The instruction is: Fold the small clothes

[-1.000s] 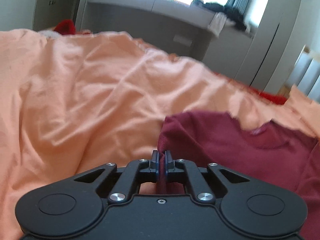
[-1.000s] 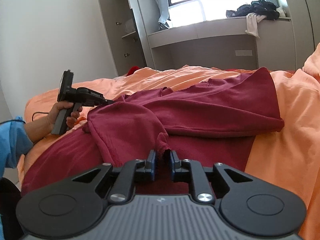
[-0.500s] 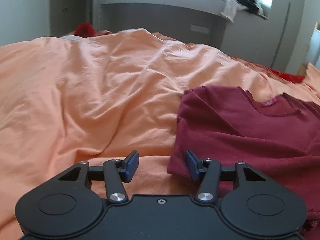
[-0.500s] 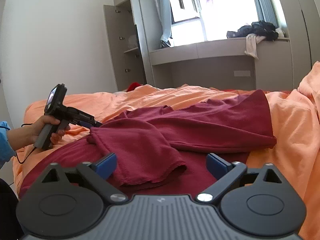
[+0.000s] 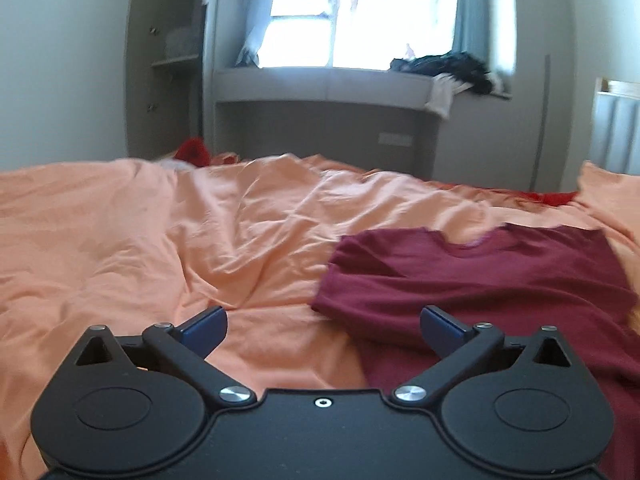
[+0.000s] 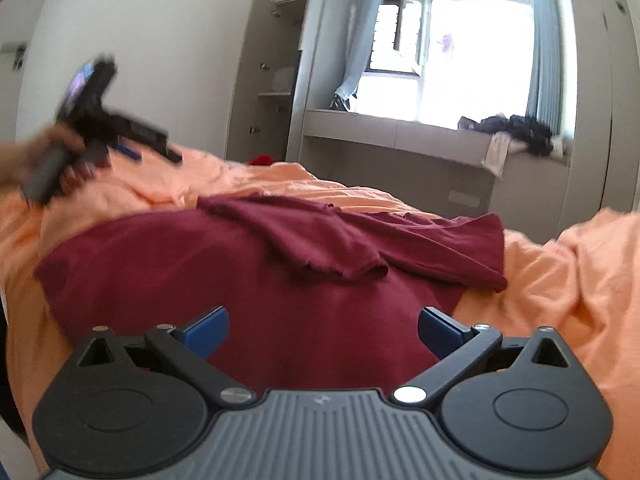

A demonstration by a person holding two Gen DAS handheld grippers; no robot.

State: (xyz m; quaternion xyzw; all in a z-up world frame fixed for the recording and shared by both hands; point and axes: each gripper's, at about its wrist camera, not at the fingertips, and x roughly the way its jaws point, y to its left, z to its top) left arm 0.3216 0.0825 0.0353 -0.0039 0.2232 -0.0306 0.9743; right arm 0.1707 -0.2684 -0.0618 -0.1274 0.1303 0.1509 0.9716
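Shirt point(image 6: 248, 280) lies on the bed point(image 5: 160, 248), sleeve folded across its body. Left gripper point(image 5: 323, 326) fingers have just spread wide, nothing between them. Right gripper point(image 6: 323, 326) fingers spread above the shirt, clear of the cloth.

Shirt point(image 6: 248, 280) on bed sheet point(image 5: 140, 248); window ledge point(image 5: 320, 84) behind bed, clothes pile point(image 5: 448, 68) on it

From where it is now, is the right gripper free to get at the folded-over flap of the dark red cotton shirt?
Probably yes. The right gripper stands open over the dark red shirt, and the flap lies just ahead with nothing between. The left gripper is off to the side, clear of that path.
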